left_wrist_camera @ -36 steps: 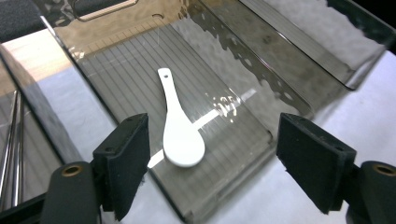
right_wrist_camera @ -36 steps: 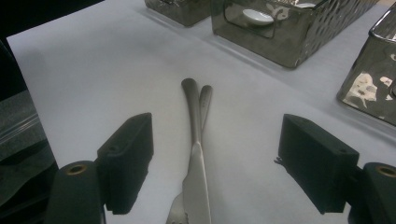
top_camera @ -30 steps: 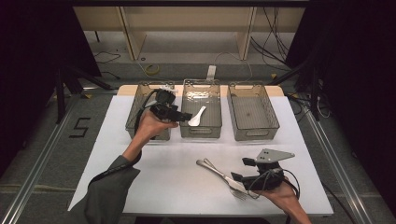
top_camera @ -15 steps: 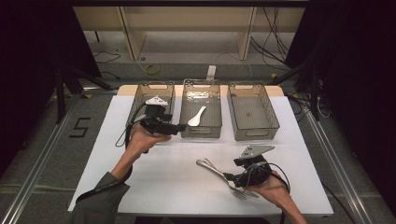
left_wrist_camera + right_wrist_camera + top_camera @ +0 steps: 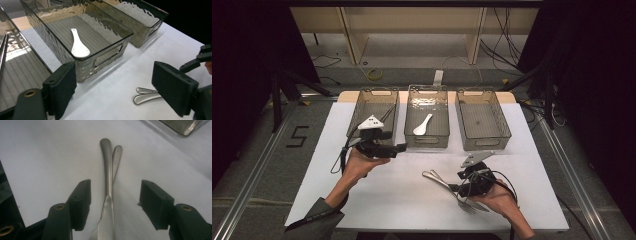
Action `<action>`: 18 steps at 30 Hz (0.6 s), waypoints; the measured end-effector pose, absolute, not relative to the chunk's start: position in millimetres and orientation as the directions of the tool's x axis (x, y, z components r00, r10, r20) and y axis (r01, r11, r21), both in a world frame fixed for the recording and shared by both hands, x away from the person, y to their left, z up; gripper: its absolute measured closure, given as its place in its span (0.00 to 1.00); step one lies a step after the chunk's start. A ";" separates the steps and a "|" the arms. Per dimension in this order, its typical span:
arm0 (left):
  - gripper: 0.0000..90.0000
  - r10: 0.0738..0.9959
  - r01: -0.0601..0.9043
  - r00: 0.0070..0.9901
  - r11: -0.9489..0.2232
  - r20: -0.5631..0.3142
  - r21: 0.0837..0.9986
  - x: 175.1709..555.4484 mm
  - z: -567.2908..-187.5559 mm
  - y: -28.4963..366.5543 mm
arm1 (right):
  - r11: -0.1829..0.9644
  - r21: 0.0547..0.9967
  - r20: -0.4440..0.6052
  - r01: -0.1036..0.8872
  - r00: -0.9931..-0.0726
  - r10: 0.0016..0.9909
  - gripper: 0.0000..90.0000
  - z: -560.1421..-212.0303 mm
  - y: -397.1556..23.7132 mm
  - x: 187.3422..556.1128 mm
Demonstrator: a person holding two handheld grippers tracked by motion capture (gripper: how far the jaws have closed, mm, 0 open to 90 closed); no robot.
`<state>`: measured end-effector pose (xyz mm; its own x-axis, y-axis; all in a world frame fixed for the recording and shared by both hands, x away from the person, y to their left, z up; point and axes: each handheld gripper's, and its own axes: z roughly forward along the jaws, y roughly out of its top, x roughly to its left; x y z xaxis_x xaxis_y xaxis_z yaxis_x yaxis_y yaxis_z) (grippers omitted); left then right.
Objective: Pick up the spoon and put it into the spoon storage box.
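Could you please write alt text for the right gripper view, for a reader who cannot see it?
Two silver metal forks lie side by side on the white table, handles pointing away, between the open black jaws of the right gripper, which have just been closing and do not yet touch them. A corner of a smoky clear plastic bin shows at top right.

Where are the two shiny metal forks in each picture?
High view: the forks lie low and right of centre on the white table, by the right gripper.
Left gripper view: only their handle ends, bottom right.
Right gripper view: centre, between the jaws.
Shared landmark: the white table.
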<state>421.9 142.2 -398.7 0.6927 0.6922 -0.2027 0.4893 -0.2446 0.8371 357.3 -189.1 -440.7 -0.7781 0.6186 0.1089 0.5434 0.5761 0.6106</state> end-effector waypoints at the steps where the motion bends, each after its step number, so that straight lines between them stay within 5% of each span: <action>1: 0.22 0.687 0.477 0.700 -0.246 -0.196 0.844 417.9 -399.6 141.1 | 0.579 0.610 0.104 0.540 -0.780 0.618 0.50 -441.8 -188.7 358.3; 18: 0.18 0.668 0.452 0.721 -0.252 -0.184 0.856 396.5 -410.0 151.5 | 0.601 0.570 0.120 0.561 -0.780 0.614 0.56 -446.4 -183.1 369.0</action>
<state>396.5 151.5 -410.0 0.7213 0.6677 -0.1841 0.4519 -0.2523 0.8557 369.0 -183.1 -446.4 -0.7803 0.6137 0.1205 0.5605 0.6007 0.5701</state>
